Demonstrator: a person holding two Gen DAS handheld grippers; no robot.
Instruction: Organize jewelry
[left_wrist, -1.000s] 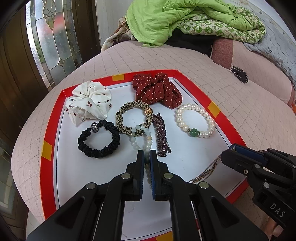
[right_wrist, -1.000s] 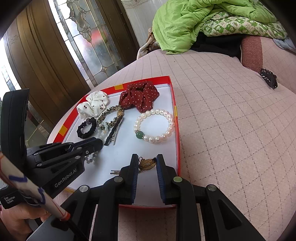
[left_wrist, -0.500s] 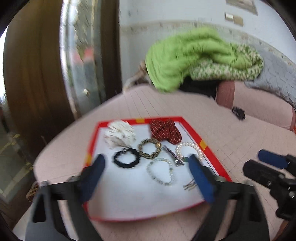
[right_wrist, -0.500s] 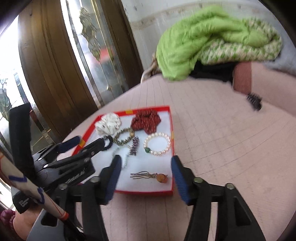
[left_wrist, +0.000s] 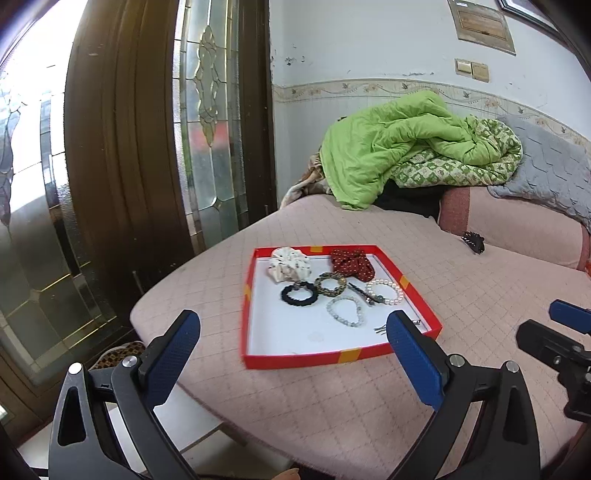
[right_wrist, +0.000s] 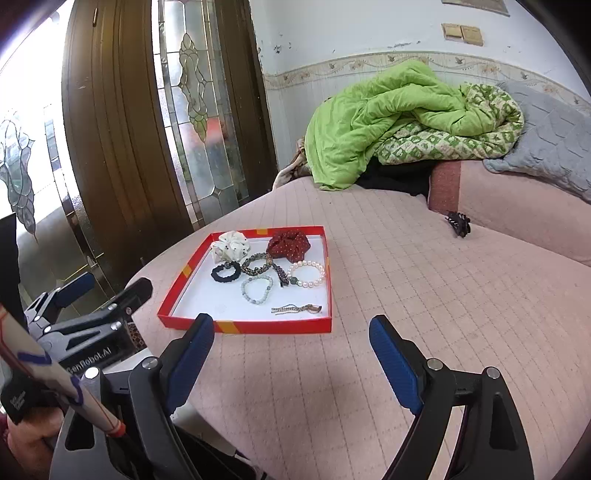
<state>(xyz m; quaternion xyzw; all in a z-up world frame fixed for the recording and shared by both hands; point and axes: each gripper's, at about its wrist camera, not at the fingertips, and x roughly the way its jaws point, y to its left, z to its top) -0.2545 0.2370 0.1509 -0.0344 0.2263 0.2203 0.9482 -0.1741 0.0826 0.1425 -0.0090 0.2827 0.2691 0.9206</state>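
Observation:
A red-rimmed tray (left_wrist: 255, 280) (right_wrist: 328, 273) with a white floor lies on the pink quilted bed. In it are a white scrunchie (left_wrist: 290, 264) (right_wrist: 231, 245), a red dotted scrunchie (left_wrist: 351, 260) (right_wrist: 290, 245), a black scrunchie (left_wrist: 299, 293) (right_wrist: 226, 274), a leopard hair tie (left_wrist: 330, 285), a pale bead bracelet (left_wrist: 345, 311) (right_wrist: 257, 289), a pearl bracelet (left_wrist: 386, 291) (right_wrist: 307, 274), a dark hair clip (right_wrist: 280, 275) and a chain pendant (right_wrist: 297, 308). My left gripper (left_wrist: 291, 349) and right gripper (right_wrist: 291, 345) are open, empty, well back from the tray.
A green quilt (left_wrist: 399, 147) and patterned blanket are heaped at the bed's far end, with a grey quilt (left_wrist: 546, 170) beside them. A black claw clip (left_wrist: 472, 242) (right_wrist: 458, 223) lies on the bed right of the tray. A wooden glass door (left_wrist: 122, 147) stands left.
Both grippers opened, let go of the bead bracelet and the chain pendant, and pulled up and back from the tray. Both pieces now lie in the tray.

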